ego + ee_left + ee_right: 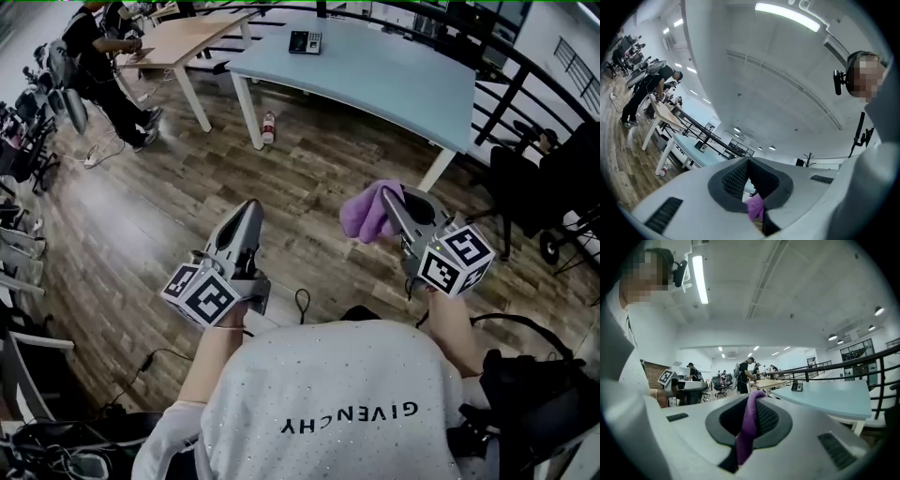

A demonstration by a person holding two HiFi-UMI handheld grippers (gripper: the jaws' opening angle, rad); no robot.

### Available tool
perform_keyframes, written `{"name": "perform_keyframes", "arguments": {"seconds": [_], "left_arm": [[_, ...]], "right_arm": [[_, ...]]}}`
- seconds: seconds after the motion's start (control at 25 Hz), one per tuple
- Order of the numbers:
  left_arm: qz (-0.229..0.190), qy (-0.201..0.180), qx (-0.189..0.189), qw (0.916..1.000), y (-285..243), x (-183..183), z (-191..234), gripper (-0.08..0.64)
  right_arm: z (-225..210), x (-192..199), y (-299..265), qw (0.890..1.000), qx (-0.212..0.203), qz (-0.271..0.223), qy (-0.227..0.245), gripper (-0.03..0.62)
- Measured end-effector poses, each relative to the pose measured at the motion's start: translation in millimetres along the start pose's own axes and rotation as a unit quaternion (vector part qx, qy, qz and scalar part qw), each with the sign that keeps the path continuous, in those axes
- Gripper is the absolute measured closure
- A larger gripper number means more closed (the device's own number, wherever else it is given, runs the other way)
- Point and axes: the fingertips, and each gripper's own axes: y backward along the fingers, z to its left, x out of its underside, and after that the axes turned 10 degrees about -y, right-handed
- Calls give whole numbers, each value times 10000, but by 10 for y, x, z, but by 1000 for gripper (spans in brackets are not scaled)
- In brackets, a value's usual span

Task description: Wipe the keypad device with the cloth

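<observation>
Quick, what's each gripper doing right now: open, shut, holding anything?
Left gripper: shut, nothing between its jaws.
Right gripper: shut on the purple cloth.

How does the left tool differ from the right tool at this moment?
The right tool is shut on the purple cloth; the left tool is shut and empty. The left tool slants rightward, the right tool leftward. Both are over the floor, short of the table.

The keypad device (305, 41) lay near the far edge of the pale blue table (394, 80), well apart from both grippers. Above the wooden floor (141, 206), the right gripper (386, 195) pinched a bunched purple cloth (364, 214). The left gripper (251, 208) pointed tableward, jaws together.
</observation>
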Motion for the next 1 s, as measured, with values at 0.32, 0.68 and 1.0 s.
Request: {"name": "perform_keyframes", "arguments": {"seconds": [0.32,0.68,1.0], "left_arm": [[90,103,-250,9996,-366,125,320,559],[19,345,-524,9980,-1070,148,795,560],[-167,99,-742,9971,-1780,185,1203,560]], "right_arm": [[-431,-78,-373,9998,106,183,-2,579],[-1180,-465,-1055,9996,-135,148,199,579],[-1951,-570,-1767,9989,-427,145,89,579]]}}
